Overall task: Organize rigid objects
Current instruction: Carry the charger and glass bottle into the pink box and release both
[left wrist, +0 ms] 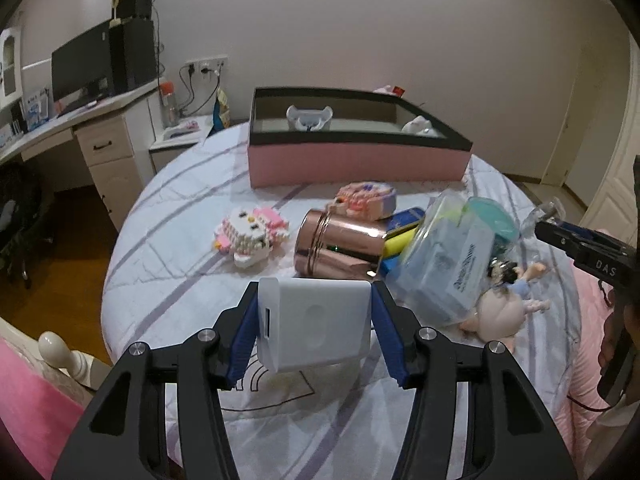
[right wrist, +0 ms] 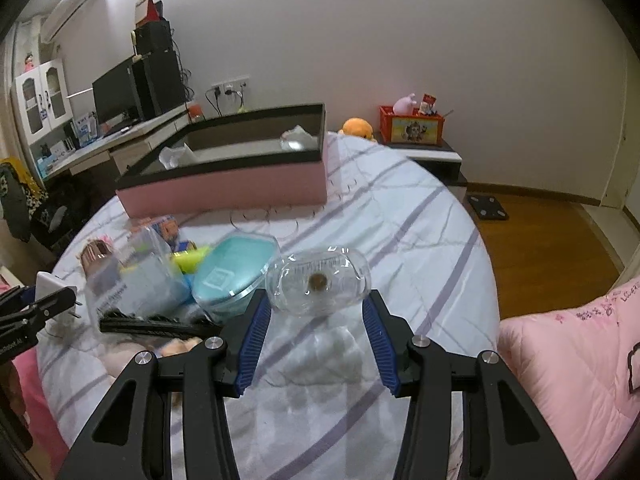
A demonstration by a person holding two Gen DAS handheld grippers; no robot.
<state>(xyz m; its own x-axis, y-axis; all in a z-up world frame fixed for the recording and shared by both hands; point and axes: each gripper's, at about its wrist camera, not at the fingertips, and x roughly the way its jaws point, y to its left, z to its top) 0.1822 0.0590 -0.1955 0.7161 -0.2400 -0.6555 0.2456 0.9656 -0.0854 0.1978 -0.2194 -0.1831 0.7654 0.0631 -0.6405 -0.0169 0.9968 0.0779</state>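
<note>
white charger (left wrist: 314, 322) sits clamped between the left gripper (left wrist: 314, 332) fingers; a clear case (right wrist: 318, 282) is pinched at the right gripper (right wrist: 316, 336) fingertips. carrying step, likely; next, both go ahead into the pink box (left wrist: 356, 164).

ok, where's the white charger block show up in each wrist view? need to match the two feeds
Left wrist: white charger block bottom centre, clamped in the left tongs.
Right wrist: same block at the far left edge, held in the left tongs; right tongs hold a clear plastic case.
Shared landmark: pink box with black rim on the bed.
</note>
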